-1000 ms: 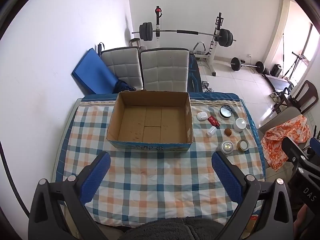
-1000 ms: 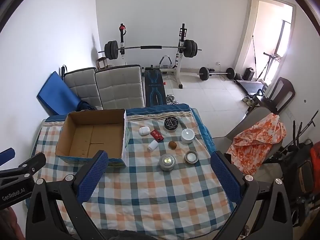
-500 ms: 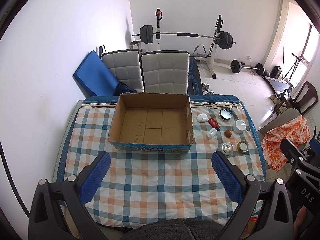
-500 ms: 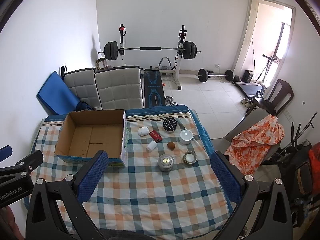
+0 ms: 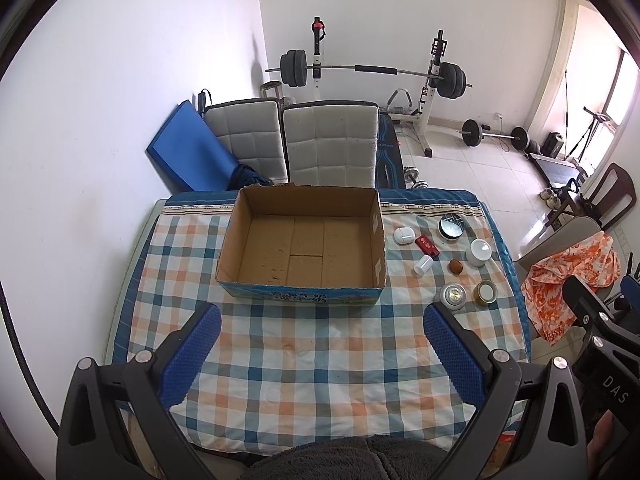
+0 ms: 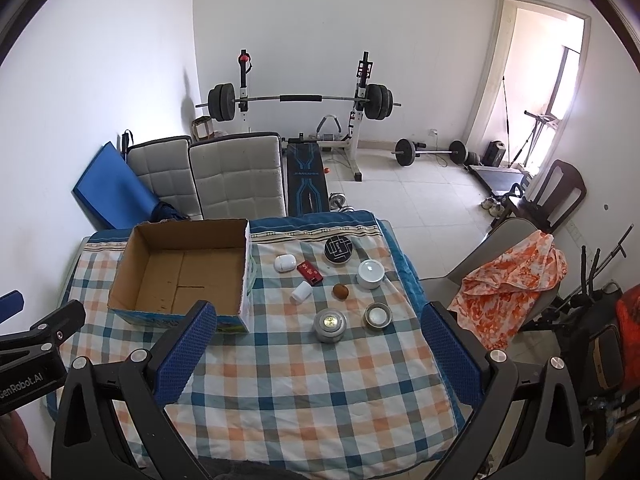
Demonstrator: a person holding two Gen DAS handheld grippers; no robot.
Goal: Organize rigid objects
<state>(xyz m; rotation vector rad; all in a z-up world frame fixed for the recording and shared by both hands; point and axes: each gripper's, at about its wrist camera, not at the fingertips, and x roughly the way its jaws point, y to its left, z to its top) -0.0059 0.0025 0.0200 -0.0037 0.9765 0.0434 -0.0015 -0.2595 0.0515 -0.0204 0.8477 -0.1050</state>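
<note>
While small containers (image 6: 330,324) crowd its right, the cardboard box (image 5: 304,240) sits open.

White lettering "DAS" reads on the black body of the right gripper (image 5: 612,380) in the left wrist view, "GenRobot.AI" on the left gripper (image 6: 24,380) body in the right wrist view; cardboard box (image 5: 300,296) print illegible.
</note>
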